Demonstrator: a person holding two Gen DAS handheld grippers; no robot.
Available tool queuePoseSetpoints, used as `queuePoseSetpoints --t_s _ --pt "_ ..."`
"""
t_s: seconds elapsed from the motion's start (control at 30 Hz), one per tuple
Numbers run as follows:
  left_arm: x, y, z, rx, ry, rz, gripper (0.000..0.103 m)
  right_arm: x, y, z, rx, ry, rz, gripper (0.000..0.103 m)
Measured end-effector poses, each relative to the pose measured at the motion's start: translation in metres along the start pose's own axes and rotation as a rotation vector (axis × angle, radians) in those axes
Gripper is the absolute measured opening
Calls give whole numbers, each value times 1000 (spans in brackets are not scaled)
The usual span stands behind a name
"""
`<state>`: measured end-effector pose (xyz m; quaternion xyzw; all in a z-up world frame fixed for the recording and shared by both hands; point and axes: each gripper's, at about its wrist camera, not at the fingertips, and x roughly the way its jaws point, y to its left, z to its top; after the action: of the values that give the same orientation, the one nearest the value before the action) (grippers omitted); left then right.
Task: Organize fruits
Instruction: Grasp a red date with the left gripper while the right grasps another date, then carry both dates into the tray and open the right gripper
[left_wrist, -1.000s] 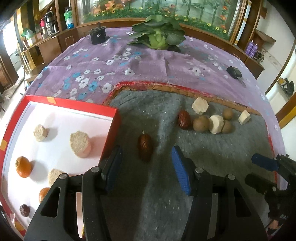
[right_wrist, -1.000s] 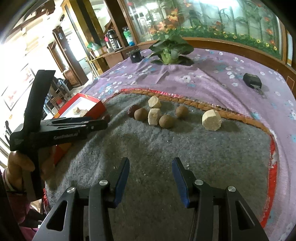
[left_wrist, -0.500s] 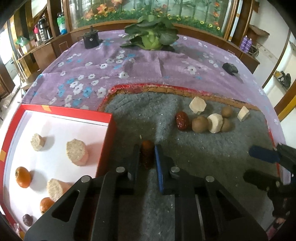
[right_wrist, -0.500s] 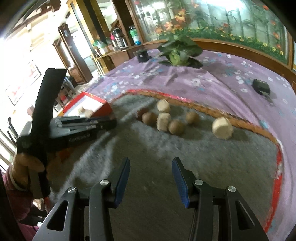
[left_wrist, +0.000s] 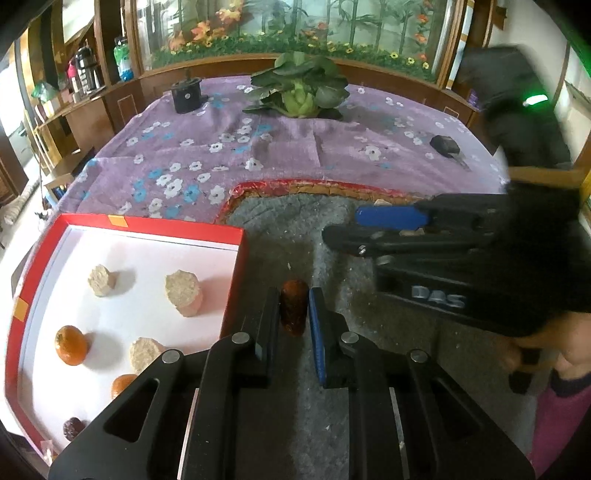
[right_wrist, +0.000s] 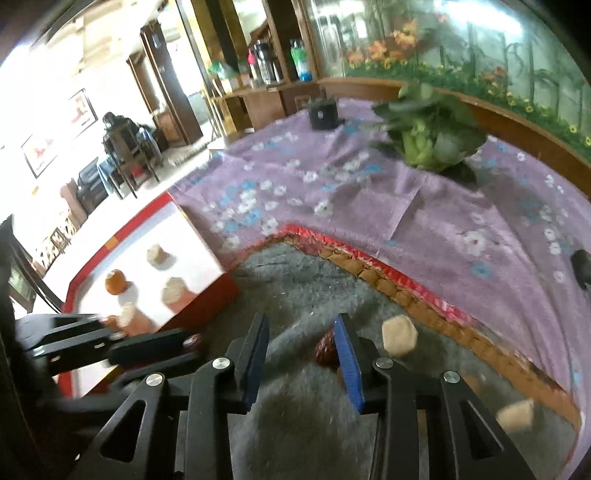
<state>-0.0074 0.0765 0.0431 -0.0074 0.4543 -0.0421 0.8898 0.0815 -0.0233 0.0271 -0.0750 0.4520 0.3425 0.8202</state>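
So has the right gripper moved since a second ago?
Yes. The right gripper has swung left toward the red tray, which now sits much nearer its closing jaws; nothing is between them.

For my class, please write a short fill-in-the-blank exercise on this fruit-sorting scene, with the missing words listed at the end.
1. The left gripper is shut on a dark ____ date.
2. The tray has a red rim and a ____ floor.
3. The leafy green vegetable lies on the ____ flowered cloth.
4. The loose fruit near the right gripper lies on a ____ felt mat.

Missing words: red; white; purple; grey
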Motion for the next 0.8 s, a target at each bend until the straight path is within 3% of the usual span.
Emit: queuePoseSetpoints --t_s 0.07,0.23,0.3,0.4,0.43,0.47,0.8 --pt "-1 1 0 7 -3 -5 15 1 -3 -5 -5 16 -59 36" --pt "1 7 2 -3 -3 -19 15 -5 -11 -9 25 25 -32 36" --pt "3 8 2 -7 4 -22 15 4 -9 -7 7 55 -88 36" --pt "4 9 1 -11 5 -18 15 12 -6 -5 -28 72 -101 36" --pt "3 9 0 -13 6 -17 15 12 -4 -6 -40 78 -111 32" --pt "3 9 0 -14 7 -17 15 11 -3 -7 -47 80 -114 20" --pt "-8 5 -3 -2 -10 8 15 -36 15 -30 -16 -23 -59 19"
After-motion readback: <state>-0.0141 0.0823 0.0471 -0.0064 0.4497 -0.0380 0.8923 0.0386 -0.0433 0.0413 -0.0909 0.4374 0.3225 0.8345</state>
